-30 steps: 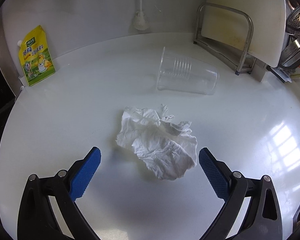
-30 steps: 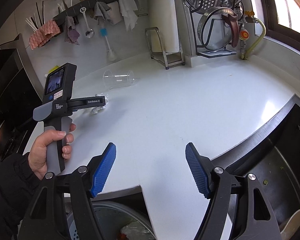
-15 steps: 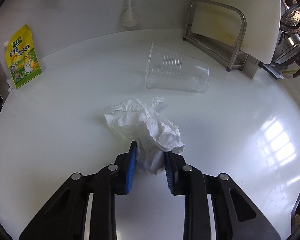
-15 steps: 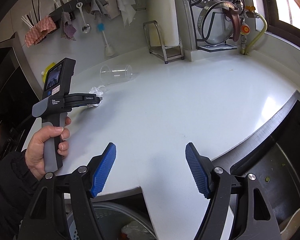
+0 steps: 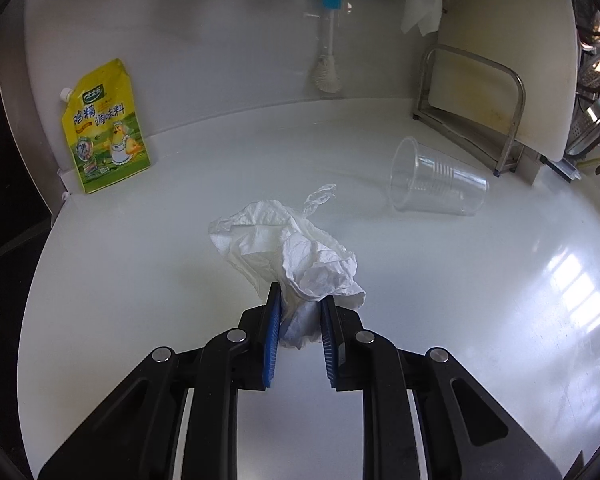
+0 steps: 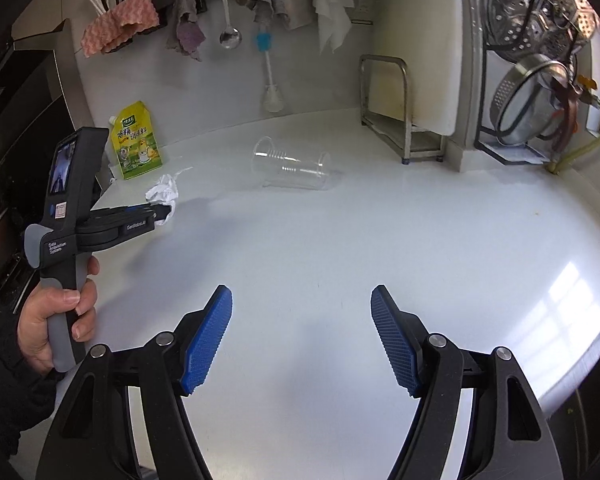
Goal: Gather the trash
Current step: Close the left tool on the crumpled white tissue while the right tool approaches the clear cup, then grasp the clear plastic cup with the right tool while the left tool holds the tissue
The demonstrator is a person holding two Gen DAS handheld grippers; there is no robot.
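Left claw: closed down on one end of the crumpled tissue, its jaws having just drawn in around it; the blue pads pinch the paper between them.
Crumpled tissue: white, wadded, most of it bunched beyond the pads; seen from the right wrist it hangs at the claw tip over the left side of the table, apparently lifted clear, though contact with the surface cannot be ruled out.
Right claw: jaws spread wide, nothing between them, held over bare table.
Plastic cup: clear, lying on its side, mouth toward the left, near the metal rack and well apart from both claws.
Table: white, glossy, curving round to a back wall.
Yellow pouch: standing against the wall at the left rear; looks like a stocked seasoning item, not rubbish.
Progress: judged early; one piece of trash gripped, none seen deposited; the cup remains to be collected.
Left wrist view only: the pinch itself, paper pressed between the pads.
Right wrist view only: the person's hand on the left tool's handle, the hanging cloths and utensils above, the steel strainers at the right.
Bin: not visible in either view.
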